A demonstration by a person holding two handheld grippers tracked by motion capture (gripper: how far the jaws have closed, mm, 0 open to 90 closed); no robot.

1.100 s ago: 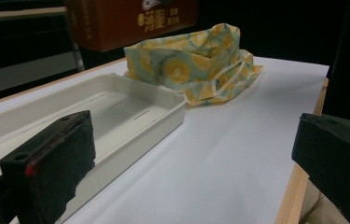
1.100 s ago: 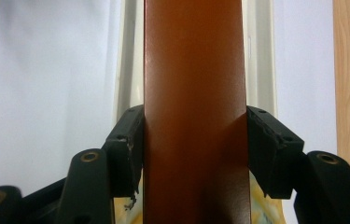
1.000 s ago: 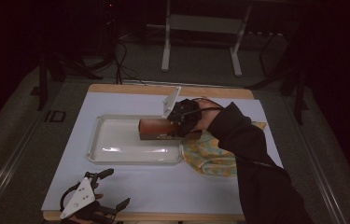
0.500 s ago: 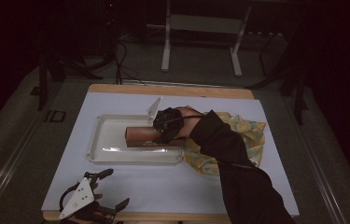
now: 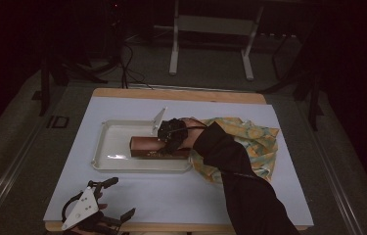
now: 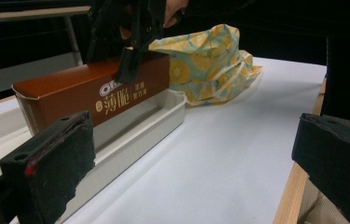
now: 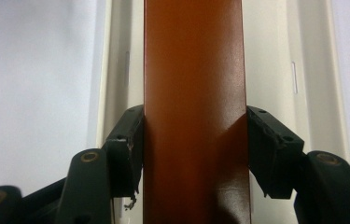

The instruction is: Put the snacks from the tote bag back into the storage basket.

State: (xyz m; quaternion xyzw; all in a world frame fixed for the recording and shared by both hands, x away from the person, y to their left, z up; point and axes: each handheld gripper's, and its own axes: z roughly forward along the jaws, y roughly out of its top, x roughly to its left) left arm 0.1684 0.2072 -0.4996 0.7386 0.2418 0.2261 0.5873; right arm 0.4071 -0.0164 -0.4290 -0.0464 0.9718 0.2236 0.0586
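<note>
The right tongs [image 5: 164,142] are clamped on a long brown box [image 5: 149,147], one pad on each long side, as the right gripper view shows plainly. The box sits in or just above the white tray [image 5: 112,161] that lies left of the middle of the surface [image 5: 171,196]; whether its bottom already rests on the tray floor I cannot tell. By my reading, the placing is nearly done: what is left is to set the box down fully, release it and draw the hand away. The left tongs [image 5: 117,200] stand wide and empty near the front left corner of the surface. A yellow patterned cloth bag [image 5: 249,142] lies just beside the tray's right end. On the box's side, the left gripper view shows a white logo that seems to read "OREO", partly covered, with Chinese characters "薄脆" beside it; the smaller print is too fine to read.
</note>
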